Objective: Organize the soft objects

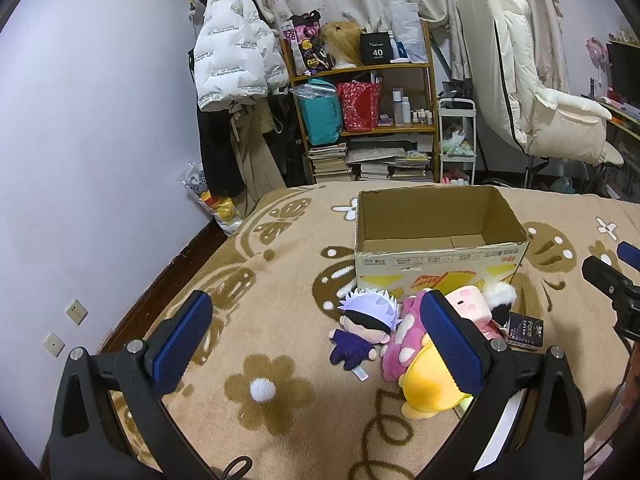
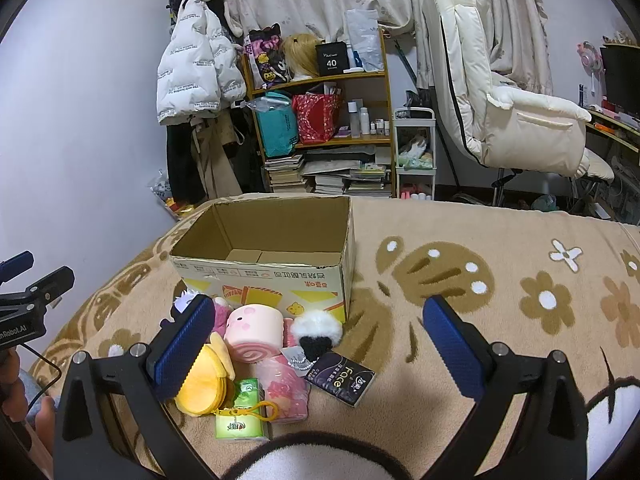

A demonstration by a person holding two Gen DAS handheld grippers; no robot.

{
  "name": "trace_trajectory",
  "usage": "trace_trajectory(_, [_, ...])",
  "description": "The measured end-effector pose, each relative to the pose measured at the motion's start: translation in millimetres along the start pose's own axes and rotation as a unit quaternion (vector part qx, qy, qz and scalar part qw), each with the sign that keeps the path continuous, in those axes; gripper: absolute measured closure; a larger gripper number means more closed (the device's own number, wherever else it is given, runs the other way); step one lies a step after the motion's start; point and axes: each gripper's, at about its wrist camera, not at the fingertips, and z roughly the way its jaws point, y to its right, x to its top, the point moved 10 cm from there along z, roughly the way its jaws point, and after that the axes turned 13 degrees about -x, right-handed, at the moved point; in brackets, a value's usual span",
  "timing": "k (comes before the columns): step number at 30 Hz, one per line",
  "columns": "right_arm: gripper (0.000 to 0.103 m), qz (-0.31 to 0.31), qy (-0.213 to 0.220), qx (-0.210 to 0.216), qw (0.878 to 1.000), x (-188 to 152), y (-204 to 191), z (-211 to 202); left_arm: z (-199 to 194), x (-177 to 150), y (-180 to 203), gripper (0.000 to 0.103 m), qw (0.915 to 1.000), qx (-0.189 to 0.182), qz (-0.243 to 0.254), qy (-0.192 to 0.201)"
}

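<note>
Bedroom clutter (a bookshelf (image 1: pixel 368 120), a hanging white jacket (image 1: pixel 232 52), a cream chair (image 1: pixel 532 92)) fills the background from 11 to 2 o'clock and plays no part in the task. Work takes place on the bed, covered by a tan flower-patterned blanket (image 2: pixel 500 280).

1. Cardboard box (image 1: pixel 436 236): stands upright and open-topped at 12 o'clock in the left view, its visible floor bare. It appears placed as the receiving container, directly behind the toys so each transfer is short.

2. Soft-object pile: lies on the blanket against the near wall of the box. Largest to smallest:
- yellow plush (image 2: pixel 204 384), at the near edge of the pile;
- pink spotted plush (image 1: pixel 404 340), between the yellow plush and the doll;
- pink roll-cake plush (image 2: pixel 252 332), at the centre;
- white-haired doll (image 1: pixel 364 328), at the pile's left edge, face up;
- black-and-white fluffy plush (image 2: pixel 316 332), touching the roll cake;
- dark tissue pack (image 2: pixel 340 378) and green tissue pack (image 2: pixel 240 412), at the near side.

3. Left tool (image 1: pixel 316 340): jaws wide, holding nothing, hovering over the blanket with the doll and the pink spotted plush between its fingers. This spread suits a bulky, compressible toy.

4. Right tool (image 2: pixel 320 344): jaws wide, holding nothing, centred over the roll cake and the fluffy plush.

Judgement: no item is boxed yet; sorting is at its start.
</note>
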Motion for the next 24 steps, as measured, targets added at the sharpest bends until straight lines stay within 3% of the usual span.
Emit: trace_trajectory(24, [0.0, 0.0, -0.001, 0.0, 1.0, -0.9, -0.9, 0.9, 0.1, 0.6, -2.0, 0.0, 1.0, 0.001, -0.001, 0.0])
